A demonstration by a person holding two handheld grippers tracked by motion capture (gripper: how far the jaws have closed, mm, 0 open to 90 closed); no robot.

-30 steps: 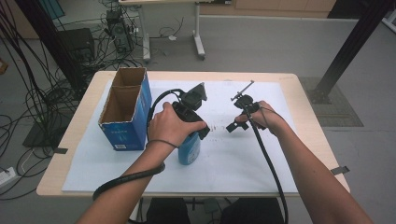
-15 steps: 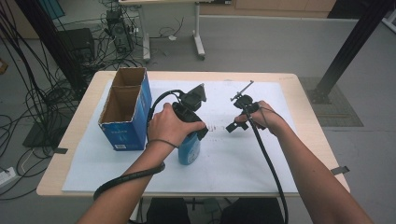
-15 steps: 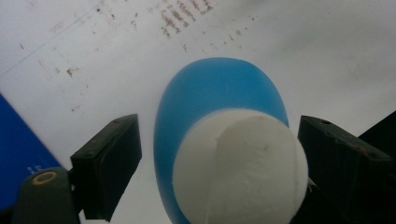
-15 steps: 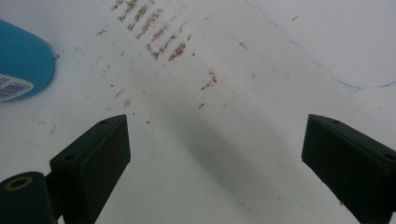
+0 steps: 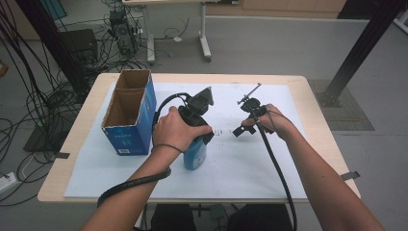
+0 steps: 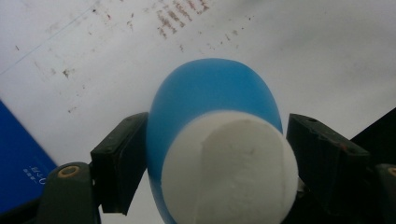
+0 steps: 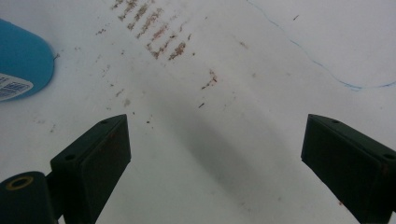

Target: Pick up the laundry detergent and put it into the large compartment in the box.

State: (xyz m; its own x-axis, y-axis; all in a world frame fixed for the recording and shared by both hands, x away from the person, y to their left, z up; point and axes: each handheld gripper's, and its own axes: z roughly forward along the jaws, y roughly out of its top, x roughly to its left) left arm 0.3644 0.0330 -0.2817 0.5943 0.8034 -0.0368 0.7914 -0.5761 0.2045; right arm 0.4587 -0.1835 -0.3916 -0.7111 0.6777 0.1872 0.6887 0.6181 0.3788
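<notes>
A blue bottle [image 5: 195, 155] with a white cap [image 6: 233, 172] stands upright on the white sheet [image 5: 240, 166]. My left gripper [image 6: 215, 154] reaches down over its top and has just been closing. Both pads [image 6: 122, 161] now sit against the bottle's sides just below the cap. In the high view a hand covers most of the left gripper [image 5: 197, 137]. My right gripper [image 5: 243, 115] hovers to the right of the bottle, its jaws wide open over bare paper with nothing between them. The bottle's edge [image 7: 21, 70] shows at the far left of the right gripper view.
An open blue cardboard box [image 5: 127, 118] with two compartments stands left of the bottle. The sheet covers most of the wooden table [image 5: 315, 125] and has faint brown marks and a blue pen line [image 7: 322, 70]. Cables trail from both grippers toward the near edge.
Nothing visibly differs in the high view; both hands and the bottle stay in place.
</notes>
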